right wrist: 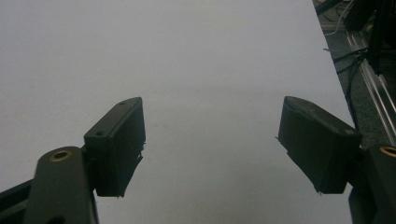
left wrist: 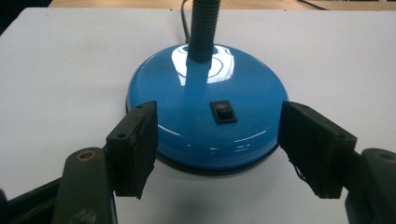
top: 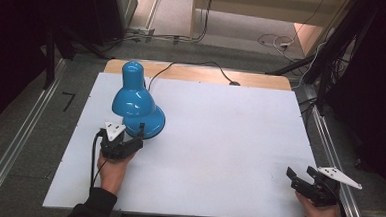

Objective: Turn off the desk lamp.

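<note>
Right hand-held gripper (top: pixel 301 174) at the near right corner of the white table (top: pixel 219 140), jaws spread, nothing between. Left hand-held gripper (top: pixel 127 133) likewise open, flanking the base, not pressing. Blue desk lamp (top: pixel 137 105) upright at far left, black switch (left wrist: pixel 222 112) facing the jaws.

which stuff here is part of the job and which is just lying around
In the job: blue desk lamp, its base with the black switch, left gripper open at the base.
Lying about: right gripper open over bare table; cables on floor.
</note>
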Tool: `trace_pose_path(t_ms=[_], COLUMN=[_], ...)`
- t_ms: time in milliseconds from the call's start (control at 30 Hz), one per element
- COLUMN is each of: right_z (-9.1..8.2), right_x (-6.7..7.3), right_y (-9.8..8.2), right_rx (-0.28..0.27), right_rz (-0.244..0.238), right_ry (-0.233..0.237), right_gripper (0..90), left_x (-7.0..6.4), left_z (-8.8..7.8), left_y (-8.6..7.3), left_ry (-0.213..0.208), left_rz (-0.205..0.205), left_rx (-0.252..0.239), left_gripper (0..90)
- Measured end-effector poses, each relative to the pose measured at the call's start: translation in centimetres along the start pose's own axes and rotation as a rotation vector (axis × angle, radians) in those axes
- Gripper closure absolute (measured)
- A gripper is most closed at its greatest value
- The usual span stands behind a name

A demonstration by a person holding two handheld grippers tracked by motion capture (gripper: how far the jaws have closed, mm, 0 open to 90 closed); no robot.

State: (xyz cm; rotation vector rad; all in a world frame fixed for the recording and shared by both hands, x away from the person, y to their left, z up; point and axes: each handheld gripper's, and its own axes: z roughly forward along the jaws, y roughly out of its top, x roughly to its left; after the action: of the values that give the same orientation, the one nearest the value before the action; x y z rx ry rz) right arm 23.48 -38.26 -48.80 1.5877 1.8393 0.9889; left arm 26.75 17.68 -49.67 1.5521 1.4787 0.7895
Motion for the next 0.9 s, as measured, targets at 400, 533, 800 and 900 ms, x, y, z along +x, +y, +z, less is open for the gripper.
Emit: trace_pose_path(t_ms=[400, 533, 800, 900], right_z=[0.0, 0.0, 0.0, 0.0], right_x=[0.0, 0.0, 0.0, 0.0], right_y=[0.0, 0.0, 0.0, 0.0], right_rx=[-0.002, -0.001, -0.002, -0.003], right_rz=[-0.001, -0.002, 0.000, -0.002], right_ry=[0.002, 0.000, -0.001, 0.000], right_gripper=[21.3, 21.3, 21.3, 21.3], left_x=[1.2, 1.5, 1.6, 1.9], left_z=[-1.2, -1.5, -2.3, -2.7], left_y=[-0.2, -0.3, -0.5, -0.7], left_ry=[0.022, 0.025, 0.023, 0.026], left_rz=[-0.001, 0.002, 0.006, 0.000], left_rx=[-0.009, -0.005, 0.001, 0.001], left_gripper=[29.0, 28.8, 25.5, 24.2])
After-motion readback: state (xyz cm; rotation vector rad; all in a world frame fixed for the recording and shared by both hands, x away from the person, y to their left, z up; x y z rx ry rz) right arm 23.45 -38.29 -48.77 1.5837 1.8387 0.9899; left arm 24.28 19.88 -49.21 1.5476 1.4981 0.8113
